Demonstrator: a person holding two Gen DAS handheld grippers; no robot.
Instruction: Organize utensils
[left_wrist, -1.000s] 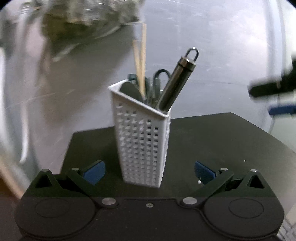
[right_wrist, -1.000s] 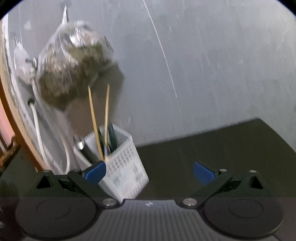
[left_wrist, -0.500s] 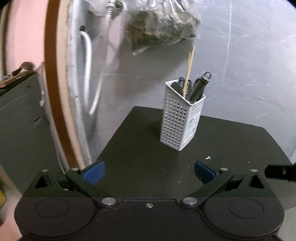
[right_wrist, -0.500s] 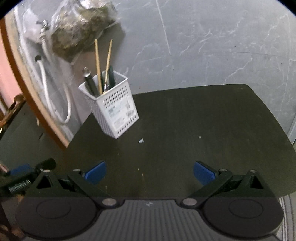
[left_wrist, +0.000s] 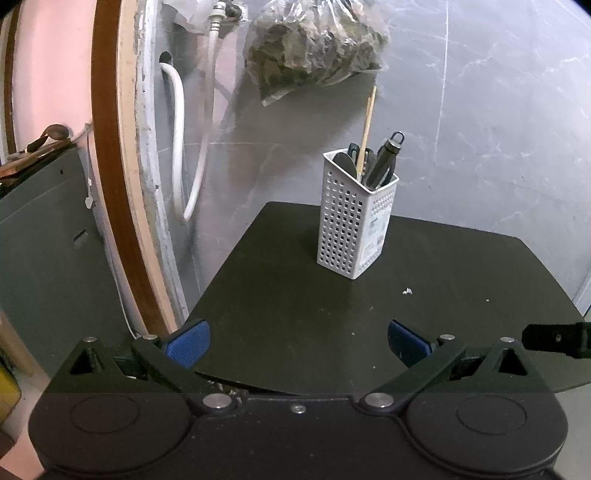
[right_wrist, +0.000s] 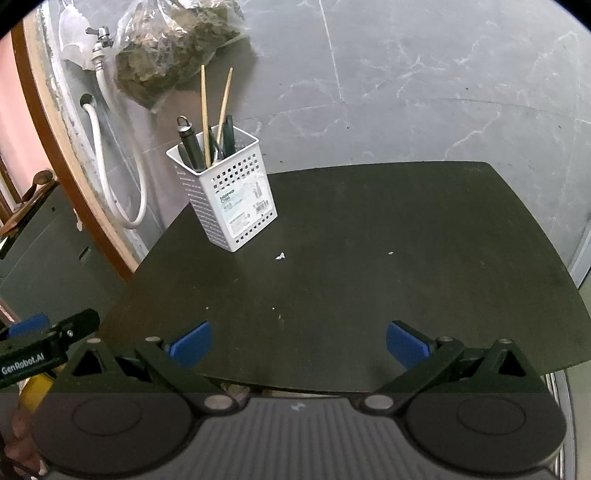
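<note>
I had both tools pulled back to the near edge of the dark table (right_wrist: 369, 236), with the white holder (right_wrist: 231, 199) as my reference. My left gripper (left_wrist: 298, 341) sat with its blue pads (left_wrist: 186, 341) spread wide and nothing between them, well short of the holder and off to its left. My right gripper (right_wrist: 298, 341) was the same: pads (right_wrist: 406, 347) wide apart, empty, well short of the holder and to its right.

The holder stood upright near the far left corner of the table, close to the grey tiled wall (right_wrist: 406, 74). Inside it I could see two wooden chopsticks (right_wrist: 204, 110) rising highest, a dark handle with a metal loop (left_wrist: 386, 160) leaning toward the holder's edge, and a few more dark handles I could not tell apart. A label faced my right camera.

A small white scrap (right_wrist: 280, 256) lay on the table just in front of the holder. Behind the holder a clear bag of dark leafy stuff (left_wrist: 314, 48) hung against the wall, and left of it ran a white hose (left_wrist: 181, 122) beside a wooden frame (left_wrist: 110, 166)
</note>
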